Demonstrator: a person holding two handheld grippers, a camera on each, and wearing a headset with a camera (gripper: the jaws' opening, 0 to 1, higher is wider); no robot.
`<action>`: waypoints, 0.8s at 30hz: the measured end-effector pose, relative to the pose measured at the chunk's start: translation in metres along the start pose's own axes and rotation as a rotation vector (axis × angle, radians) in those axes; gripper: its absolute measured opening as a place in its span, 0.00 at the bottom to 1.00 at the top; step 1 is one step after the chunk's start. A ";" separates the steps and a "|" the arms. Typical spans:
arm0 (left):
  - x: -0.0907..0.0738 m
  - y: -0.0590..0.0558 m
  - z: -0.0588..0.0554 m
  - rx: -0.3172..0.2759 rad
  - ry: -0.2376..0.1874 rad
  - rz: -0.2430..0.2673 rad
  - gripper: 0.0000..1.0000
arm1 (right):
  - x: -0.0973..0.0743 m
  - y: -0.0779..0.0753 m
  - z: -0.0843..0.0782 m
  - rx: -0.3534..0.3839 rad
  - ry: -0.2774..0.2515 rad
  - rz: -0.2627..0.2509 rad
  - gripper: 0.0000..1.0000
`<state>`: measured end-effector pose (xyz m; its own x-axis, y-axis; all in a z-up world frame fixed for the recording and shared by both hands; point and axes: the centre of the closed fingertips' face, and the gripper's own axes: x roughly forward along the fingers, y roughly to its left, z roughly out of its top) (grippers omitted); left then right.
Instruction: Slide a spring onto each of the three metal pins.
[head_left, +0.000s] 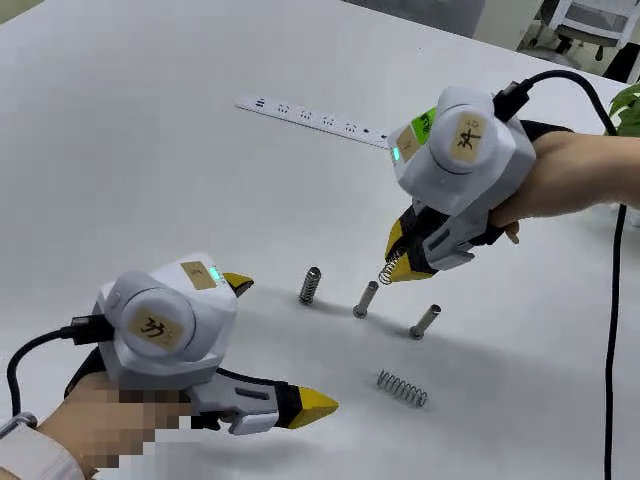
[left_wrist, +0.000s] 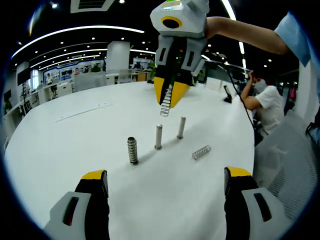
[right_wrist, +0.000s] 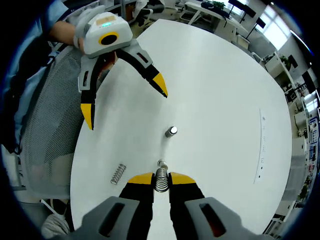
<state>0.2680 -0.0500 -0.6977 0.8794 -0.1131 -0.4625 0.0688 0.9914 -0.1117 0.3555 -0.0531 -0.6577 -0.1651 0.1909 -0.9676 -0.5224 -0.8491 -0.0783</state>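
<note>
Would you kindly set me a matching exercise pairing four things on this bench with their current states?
Things:
1. left gripper
2. right gripper
3. middle pin
4. loose spring

States:
A. bare and upright
B. shut on a spring
C. lying on its side
D. open, holding nothing

Pairs: 1-D, 2-B, 3-A, 4-C

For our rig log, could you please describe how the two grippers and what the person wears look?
Both the left gripper and right gripper have rounded white-grey bodies, tan stickers with dark characters, green lights, black fingers tipped yellow, and a black cable each. One sleeve is light blue.
</note>
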 end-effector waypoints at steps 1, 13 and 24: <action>0.000 0.000 0.000 0.001 -0.001 0.000 0.98 | 0.001 -0.001 0.001 -0.005 0.002 0.004 0.12; 0.000 0.000 -0.002 -0.001 0.008 -0.004 0.98 | 0.012 -0.005 -0.003 -0.051 0.052 0.032 0.12; 0.001 -0.001 -0.003 -0.009 0.010 -0.010 0.97 | 0.019 -0.005 -0.006 -0.068 0.075 0.042 0.12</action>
<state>0.2669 -0.0511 -0.7006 0.8737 -0.1234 -0.4705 0.0730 0.9896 -0.1240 0.3599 -0.0483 -0.6775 -0.1216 0.1194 -0.9854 -0.4580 -0.8875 -0.0510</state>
